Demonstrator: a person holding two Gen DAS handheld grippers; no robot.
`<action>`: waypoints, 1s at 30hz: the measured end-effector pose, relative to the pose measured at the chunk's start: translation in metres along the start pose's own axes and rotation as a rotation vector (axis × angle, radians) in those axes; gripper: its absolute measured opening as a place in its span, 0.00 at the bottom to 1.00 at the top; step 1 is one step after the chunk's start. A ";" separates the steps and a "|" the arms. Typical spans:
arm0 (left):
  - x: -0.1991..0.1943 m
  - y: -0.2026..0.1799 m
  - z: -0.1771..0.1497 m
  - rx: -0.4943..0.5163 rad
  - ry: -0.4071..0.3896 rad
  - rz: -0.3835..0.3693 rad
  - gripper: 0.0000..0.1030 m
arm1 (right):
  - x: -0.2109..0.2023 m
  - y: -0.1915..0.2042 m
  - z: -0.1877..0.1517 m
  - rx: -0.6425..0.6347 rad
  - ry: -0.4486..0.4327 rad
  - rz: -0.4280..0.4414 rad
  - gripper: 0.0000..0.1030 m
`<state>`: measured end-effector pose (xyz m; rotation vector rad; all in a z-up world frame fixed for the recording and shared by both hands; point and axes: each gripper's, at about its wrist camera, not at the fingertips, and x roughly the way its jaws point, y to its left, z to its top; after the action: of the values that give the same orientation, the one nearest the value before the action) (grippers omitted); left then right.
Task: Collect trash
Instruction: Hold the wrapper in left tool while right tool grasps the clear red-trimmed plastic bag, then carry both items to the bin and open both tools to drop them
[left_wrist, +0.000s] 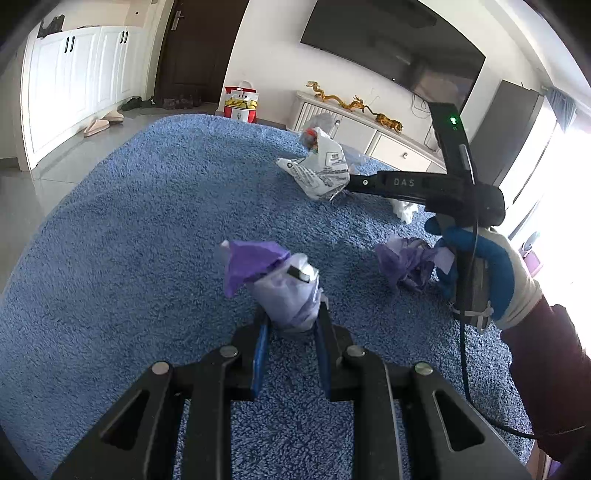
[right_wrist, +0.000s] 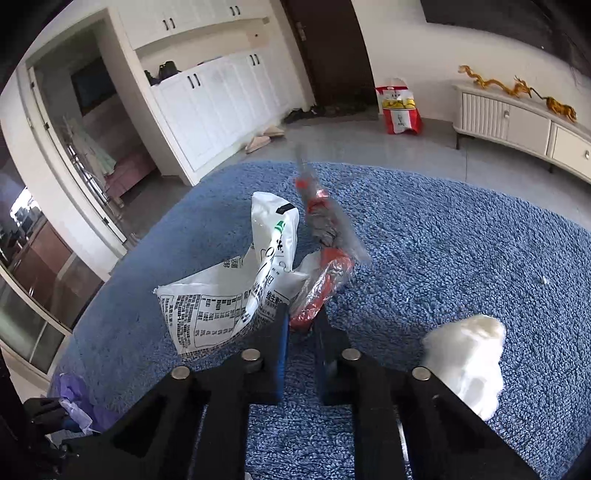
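Left tongs (left_wrist: 291, 314) clamp purple-white wrapper (left_wrist: 280, 280); right tongs (right_wrist: 301, 321) clamp red-grey wrapper (right_wrist: 325, 266) over blue shag rug (right_wrist: 443, 240), white cabinets (right_wrist: 221, 99) behind.

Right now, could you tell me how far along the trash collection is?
Midway, it seems. In hand: the left gripper is shut on a purple-and-white wad, and the right gripper on a printed white bag with its red-and-clear wrapper. Left on the blue rug: crumpled purple paper and a white tissue clump.
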<state>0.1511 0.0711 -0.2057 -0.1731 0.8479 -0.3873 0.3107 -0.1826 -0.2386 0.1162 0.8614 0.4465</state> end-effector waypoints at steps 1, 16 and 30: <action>0.000 0.000 0.000 -0.001 -0.001 -0.001 0.21 | -0.001 -0.001 0.001 0.002 -0.007 0.001 0.09; -0.007 0.006 -0.004 -0.010 -0.020 0.004 0.21 | -0.028 0.051 -0.017 -0.128 -0.054 0.205 0.06; -0.056 0.015 -0.021 -0.032 -0.074 0.041 0.21 | -0.096 0.109 -0.065 -0.238 -0.059 0.326 0.06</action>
<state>0.1057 0.1078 -0.1847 -0.1985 0.7840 -0.3266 0.1709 -0.1298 -0.1832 0.0498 0.7267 0.8431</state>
